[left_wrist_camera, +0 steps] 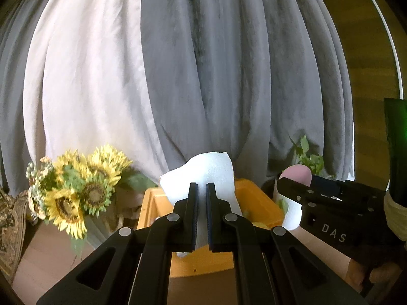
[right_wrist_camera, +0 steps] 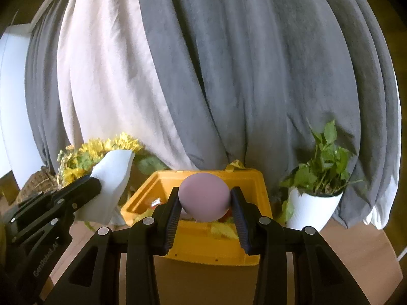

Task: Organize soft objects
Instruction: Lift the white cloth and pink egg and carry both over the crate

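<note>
Nearest in the left wrist view, the left gripper has its jaws drawn almost together on a white cloth, which stands up above the fingertips toward twelve o'clock and hangs a little below them. At three o'clock in that view the right gripper shows side-on with a pink ball at its tip. From the right wrist view that gripper is clamped on the ball, one pad on each side, the ball bulging slightly between them. Just beyond both sits a yellow bin on a wooden table, its open top showing some yellow and red items I cannot identify. Both soft things seem to be held above the bin, so the step is likely either lifting them out or lowering them in; I cannot tell which. Done well, it means keeping the squeeze on the ball light but steady, since it could squirt out, and keeping the cloth's hanging edge clear of the bin rim. Further off, sunflowers stand at nine o'clock, a potted plant at three o'clock, and grey and white curtains behind.
</note>
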Demonstrator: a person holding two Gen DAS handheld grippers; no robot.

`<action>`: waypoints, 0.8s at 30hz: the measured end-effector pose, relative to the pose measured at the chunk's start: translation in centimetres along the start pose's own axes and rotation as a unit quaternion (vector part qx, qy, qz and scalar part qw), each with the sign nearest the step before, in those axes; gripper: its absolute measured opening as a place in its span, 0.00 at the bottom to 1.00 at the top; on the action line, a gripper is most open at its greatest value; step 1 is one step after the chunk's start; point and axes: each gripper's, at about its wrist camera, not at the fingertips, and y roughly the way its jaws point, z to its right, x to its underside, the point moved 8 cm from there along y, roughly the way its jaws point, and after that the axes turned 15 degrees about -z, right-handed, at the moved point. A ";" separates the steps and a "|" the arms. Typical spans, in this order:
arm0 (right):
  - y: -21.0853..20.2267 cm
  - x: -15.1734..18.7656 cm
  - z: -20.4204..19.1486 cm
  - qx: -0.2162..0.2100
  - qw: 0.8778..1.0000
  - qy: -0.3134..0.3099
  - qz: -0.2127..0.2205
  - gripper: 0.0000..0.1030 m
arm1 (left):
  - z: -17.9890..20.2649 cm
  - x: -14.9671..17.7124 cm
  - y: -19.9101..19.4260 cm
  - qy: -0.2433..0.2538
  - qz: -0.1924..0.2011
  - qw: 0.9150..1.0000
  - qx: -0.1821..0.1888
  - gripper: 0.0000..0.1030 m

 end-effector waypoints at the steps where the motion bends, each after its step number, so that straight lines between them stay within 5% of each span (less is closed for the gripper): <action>1: 0.1 -0.3 0.1 0.000 1.000 0.000 0.002 0.39 | 0.0 -0.3 0.2 0.001 0.002 1.000 0.000 0.07; 12: 2.5 -3.3 1.4 0.021 1.000 0.001 0.015 0.39 | -0.2 -2.3 4.1 0.005 -0.003 1.000 0.006 0.07; 24: 7.4 -4.4 2.5 0.034 0.999 -0.001 -0.021 0.39 | -1.1 -1.7 10.6 -0.002 -0.071 0.997 0.021 0.07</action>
